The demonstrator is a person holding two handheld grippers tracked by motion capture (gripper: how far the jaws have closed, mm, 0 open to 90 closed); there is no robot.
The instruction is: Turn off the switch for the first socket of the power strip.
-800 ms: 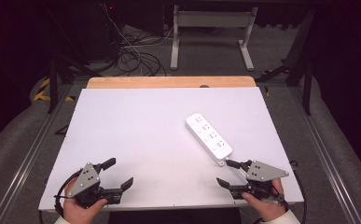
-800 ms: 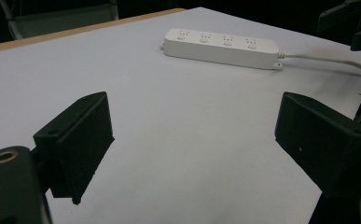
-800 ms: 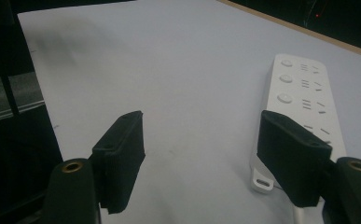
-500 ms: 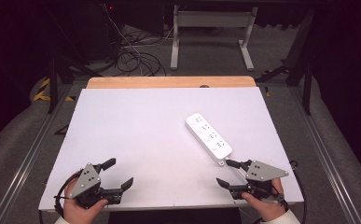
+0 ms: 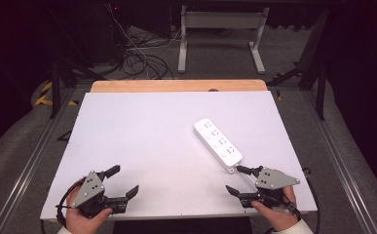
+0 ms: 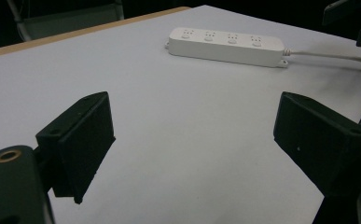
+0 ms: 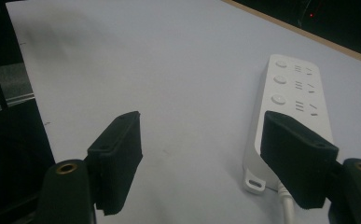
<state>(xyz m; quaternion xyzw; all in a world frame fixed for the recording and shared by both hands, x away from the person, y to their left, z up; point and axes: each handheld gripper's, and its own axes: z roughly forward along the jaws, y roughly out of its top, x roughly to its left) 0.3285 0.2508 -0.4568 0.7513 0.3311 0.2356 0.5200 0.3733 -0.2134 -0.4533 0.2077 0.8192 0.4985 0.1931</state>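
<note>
White power strip lies flat on the white table, right of centre, long axis running diagonally from the far left end toward the near right. Four socket groups face up, each with a round button beside it. Cord end is the near end; a white cord leaves it and runs toward the near right edge of the table. In the right gripper view the strip sits just ahead and to the right, with a small mounting tab at its near corner; one jaw overlaps the strip's near end in that view, whether touching or above it cannot be told. Right gripper is held just short of the strip's cord end, jaws spread wide, nothing between them; the far jaw tip is just beside the strip's end in the high view. Right hand grips it from the near table edge. Left gripper is at the near left corner of the table, well apart from the strip, jaws also spread wide and empty, bare table surface between them. Left hand holds it from below the edge. In the left gripper view the strip lies across the far part of the table. Beyond the table's far wooden edge: dark floor, loose cables, grey frame legs.
</note>
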